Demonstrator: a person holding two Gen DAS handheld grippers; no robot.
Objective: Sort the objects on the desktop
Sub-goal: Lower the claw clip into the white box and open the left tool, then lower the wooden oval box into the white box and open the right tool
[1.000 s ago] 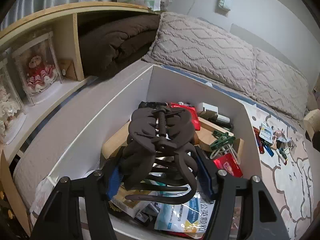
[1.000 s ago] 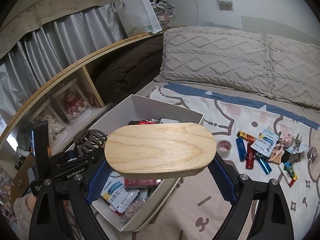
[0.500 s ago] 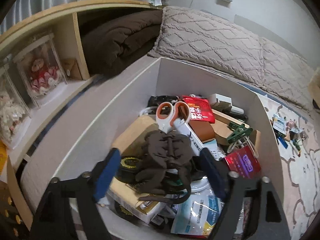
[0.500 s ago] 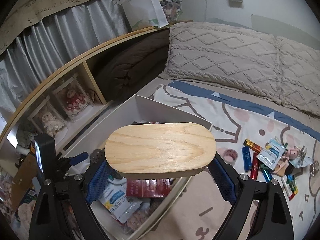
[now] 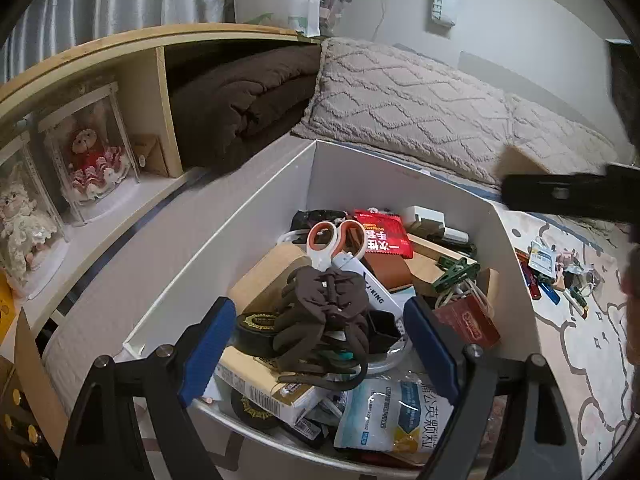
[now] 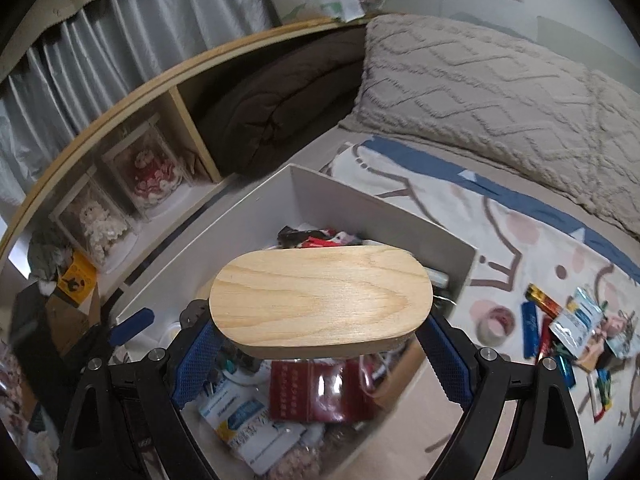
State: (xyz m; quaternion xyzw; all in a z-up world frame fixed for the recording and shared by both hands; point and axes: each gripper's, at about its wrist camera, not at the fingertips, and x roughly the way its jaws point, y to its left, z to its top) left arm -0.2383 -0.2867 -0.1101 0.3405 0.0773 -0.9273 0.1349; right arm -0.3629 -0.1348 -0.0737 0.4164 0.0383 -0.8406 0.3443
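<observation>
Starting at the left, two clear display cases with dolls stand on the shelf beside one folded brown blanket. One white box sits on the bed next to that shelf, its near and right walls low, its rim open above. The left gripper hangs over it with fingers spread wide and nothing between them; one brown hair claw lies loose on the heap just beneath, beside one pair of orange-handled scissors, one red packet and one green clip. The right gripper is clamped on one oval wooden lid, held flat above the box's middle, clear of its walls. Two quilted pillows line the bed's far edge. At right, small packets and lighters lie scattered on the bedsheet, too many and too small to count, with bare sheet between them and the box.
</observation>
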